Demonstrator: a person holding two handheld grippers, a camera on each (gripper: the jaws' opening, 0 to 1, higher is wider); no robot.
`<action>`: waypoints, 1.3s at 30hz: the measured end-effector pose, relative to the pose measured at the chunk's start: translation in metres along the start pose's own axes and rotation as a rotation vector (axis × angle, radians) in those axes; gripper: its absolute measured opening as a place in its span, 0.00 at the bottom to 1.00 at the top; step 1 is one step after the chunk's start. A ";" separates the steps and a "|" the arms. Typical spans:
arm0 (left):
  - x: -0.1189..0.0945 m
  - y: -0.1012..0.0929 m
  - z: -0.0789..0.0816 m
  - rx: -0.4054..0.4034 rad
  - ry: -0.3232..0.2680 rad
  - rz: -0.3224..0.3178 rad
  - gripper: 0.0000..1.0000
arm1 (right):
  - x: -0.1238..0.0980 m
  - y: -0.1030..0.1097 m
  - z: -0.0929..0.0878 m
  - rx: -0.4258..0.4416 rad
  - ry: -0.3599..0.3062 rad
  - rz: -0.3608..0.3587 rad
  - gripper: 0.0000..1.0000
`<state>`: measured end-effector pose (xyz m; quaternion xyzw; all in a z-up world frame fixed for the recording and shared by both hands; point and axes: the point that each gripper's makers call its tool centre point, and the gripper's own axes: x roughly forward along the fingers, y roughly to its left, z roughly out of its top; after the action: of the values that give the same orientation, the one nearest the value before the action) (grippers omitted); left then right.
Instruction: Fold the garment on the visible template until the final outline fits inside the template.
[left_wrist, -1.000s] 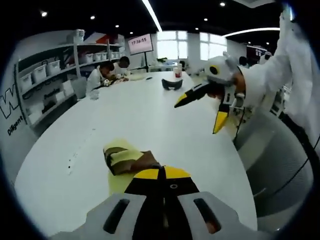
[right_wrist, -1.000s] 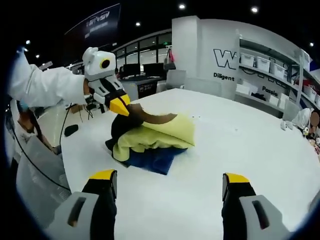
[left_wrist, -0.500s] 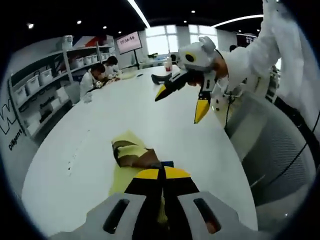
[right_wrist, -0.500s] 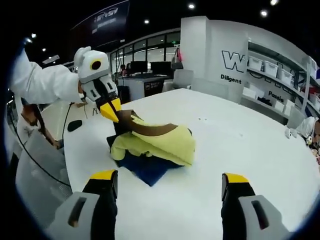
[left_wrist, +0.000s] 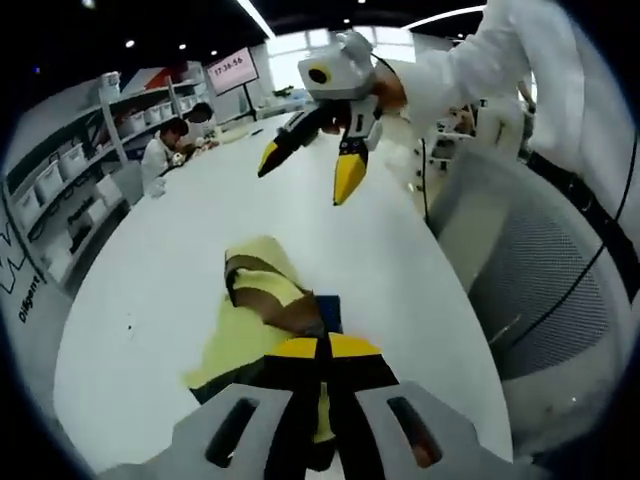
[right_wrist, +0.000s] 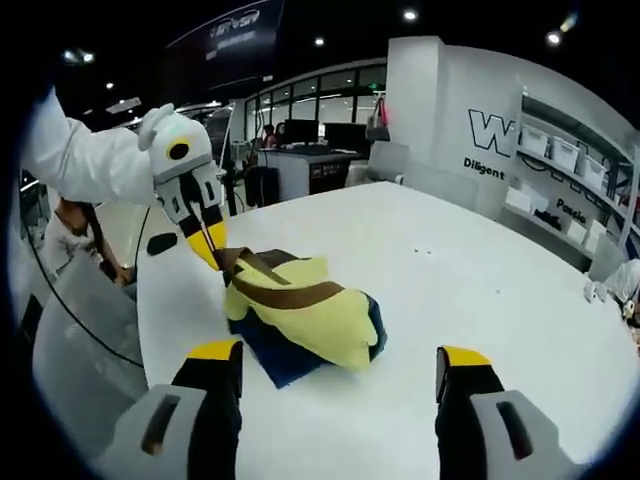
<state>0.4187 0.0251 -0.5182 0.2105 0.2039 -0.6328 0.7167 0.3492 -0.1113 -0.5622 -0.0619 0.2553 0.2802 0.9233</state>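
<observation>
Left gripper (right_wrist: 208, 250) pinches the garment (right_wrist: 305, 315) at its far-left edge over the blue template (right_wrist: 275, 358), while the right gripper (right_wrist: 335, 365) hangs spread and empty just this side of it.

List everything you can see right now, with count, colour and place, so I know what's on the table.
Garment: one, yellow with brown bands, bunched near the table edge, over the mat.
Mat: one, dark blue, flat under the garment.
Table: one, white, large.
Shelves with bins: one run, white, by the wall.
Seated people: two, in white, at the far end.
Left gripper: yellow tips, shut on the garment.
Right gripper: yellow tips, open, above the table.
</observation>
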 end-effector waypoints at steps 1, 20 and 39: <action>0.000 -0.001 -0.001 0.003 0.002 0.000 0.00 | 0.000 0.000 0.000 -0.002 0.001 0.002 0.79; -0.001 -0.016 -0.009 -0.010 -0.018 0.009 0.00 | 0.005 0.006 0.009 -0.037 0.007 0.027 0.66; -0.017 -0.055 -0.031 0.121 0.046 -0.017 0.00 | 0.013 0.019 0.024 -0.123 0.019 0.082 0.55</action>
<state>0.3618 0.0508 -0.5369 0.2661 0.1834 -0.6449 0.6925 0.3583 -0.0827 -0.5478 -0.1106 0.2487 0.3325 0.9030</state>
